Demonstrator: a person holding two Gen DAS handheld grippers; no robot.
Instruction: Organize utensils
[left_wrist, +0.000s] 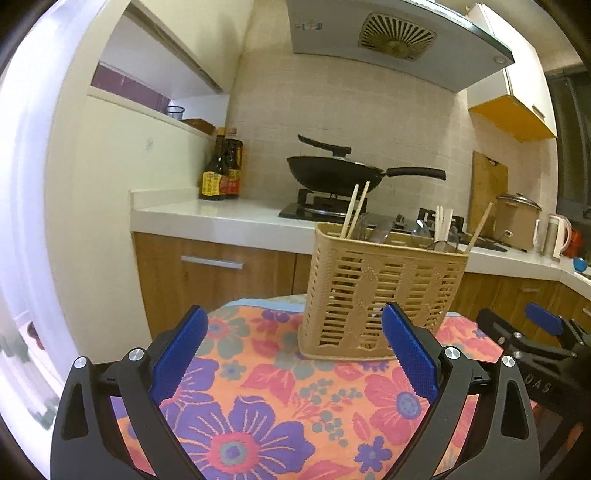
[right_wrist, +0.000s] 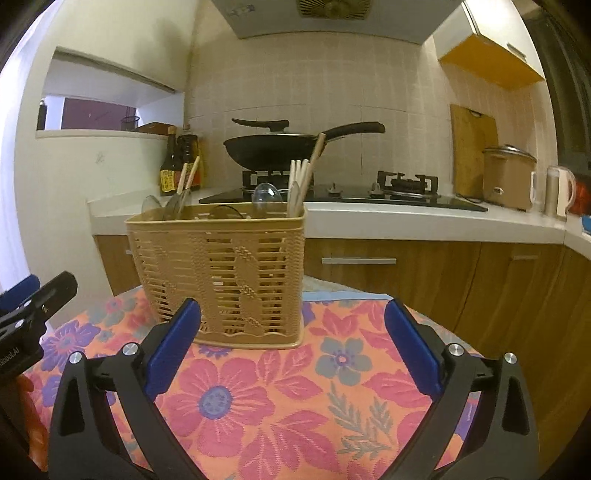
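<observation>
At the far left of the kitchen, two dark sauce bottles are standing in the corner of the white counter. Nearer the camera, the left gripper is hovering over a flowered cloth, its blue pads spread wide apart and holding nothing. Just ahead of it and a little to the right, a tan slatted basket is sitting upright on the cloth, near the cloth's far edge. Wooden chopsticks are leaning out of the basket's left end, more pale sticks are poking up at its right end, and clear plastic spoons are showing above the rim between them. Behind the basket, a black wok is resting on the stove. The right gripper is hovering over the cloth to the right of the basket, its fingers likewise standing wide apart and empty. Farther right along the counter, a cutting board is leaning against the tiled wall, with a brown rice cooker and a pale kettle sitting beside it.
</observation>
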